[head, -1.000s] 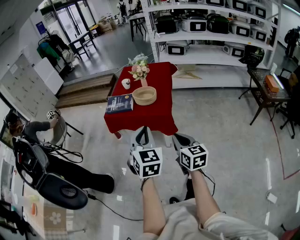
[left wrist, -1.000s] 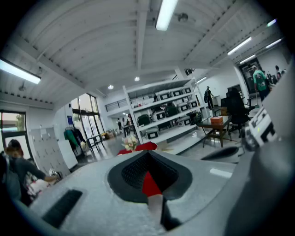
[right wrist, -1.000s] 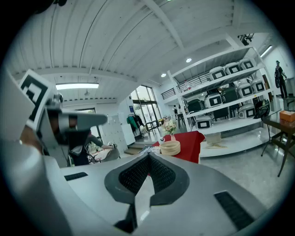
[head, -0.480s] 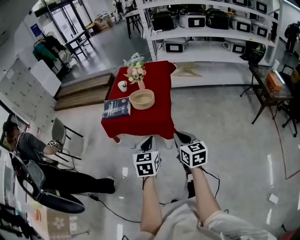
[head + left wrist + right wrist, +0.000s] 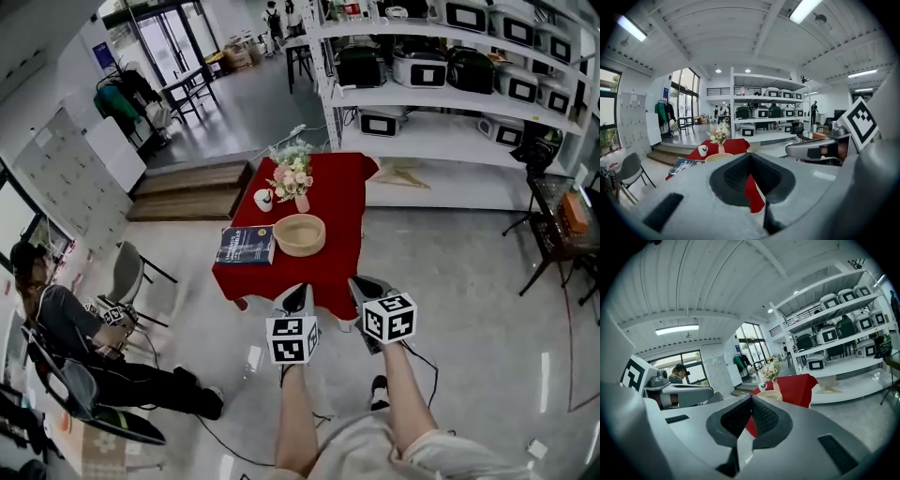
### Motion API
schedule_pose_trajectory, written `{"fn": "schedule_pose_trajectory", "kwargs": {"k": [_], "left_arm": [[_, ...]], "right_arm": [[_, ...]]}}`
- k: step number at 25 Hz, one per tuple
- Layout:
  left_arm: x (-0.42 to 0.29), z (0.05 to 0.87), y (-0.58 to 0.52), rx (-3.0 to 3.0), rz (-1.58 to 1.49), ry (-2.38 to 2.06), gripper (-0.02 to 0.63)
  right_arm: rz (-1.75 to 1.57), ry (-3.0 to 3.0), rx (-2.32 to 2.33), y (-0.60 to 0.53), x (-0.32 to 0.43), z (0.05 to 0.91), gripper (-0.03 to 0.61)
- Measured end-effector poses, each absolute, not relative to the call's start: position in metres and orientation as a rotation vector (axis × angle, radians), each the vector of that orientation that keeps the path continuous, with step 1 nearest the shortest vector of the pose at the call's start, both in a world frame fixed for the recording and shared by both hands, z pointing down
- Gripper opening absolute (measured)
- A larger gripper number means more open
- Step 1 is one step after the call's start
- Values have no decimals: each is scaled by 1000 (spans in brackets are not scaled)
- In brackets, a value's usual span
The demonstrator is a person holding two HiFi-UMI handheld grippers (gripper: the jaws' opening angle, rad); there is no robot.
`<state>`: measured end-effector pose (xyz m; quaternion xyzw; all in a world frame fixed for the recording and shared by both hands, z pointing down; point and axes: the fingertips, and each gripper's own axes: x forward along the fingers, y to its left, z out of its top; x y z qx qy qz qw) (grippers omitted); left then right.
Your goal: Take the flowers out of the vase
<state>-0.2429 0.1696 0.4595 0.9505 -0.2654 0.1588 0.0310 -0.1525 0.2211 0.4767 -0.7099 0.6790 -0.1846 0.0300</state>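
**Flowers in the vase on the red table**

A small bunch of pale pink and cream flowers (image 5: 292, 174) with green leaves stands in a slim pink vase (image 5: 302, 203). The blooms spread wider than the vase, and a thin pale sprig rises above them. The vase stands upright on the table (image 5: 342, 202), in its far half and about midway across in the head view.

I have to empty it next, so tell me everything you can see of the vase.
The vase is small, pinkish and narrow, and stands upright on the red tablecloth toward the table's far side. Pale pink and white flowers with green leaves fill it. A white cup stands beside it, and a tan bowl sits nearer the camera.
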Motion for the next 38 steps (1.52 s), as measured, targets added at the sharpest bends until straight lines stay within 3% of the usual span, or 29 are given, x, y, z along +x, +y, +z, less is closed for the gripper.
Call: {"fn": "schedule_pose_trajectory", "kwargs": {"k": [14, 23, 38], "left_arm": [[-151, 468, 140, 2909, 457, -894, 8], [-137, 480, 107, 2848, 438, -965, 8], [-39, 496, -2, 2774, 391, -1005, 8]], "right_arm": [[-596, 2264, -2109, 180, -61, 494, 6], [-670, 2244, -2109, 167, -23, 521, 8], [-689, 2280, -2129, 84, 71, 534, 8]]}}
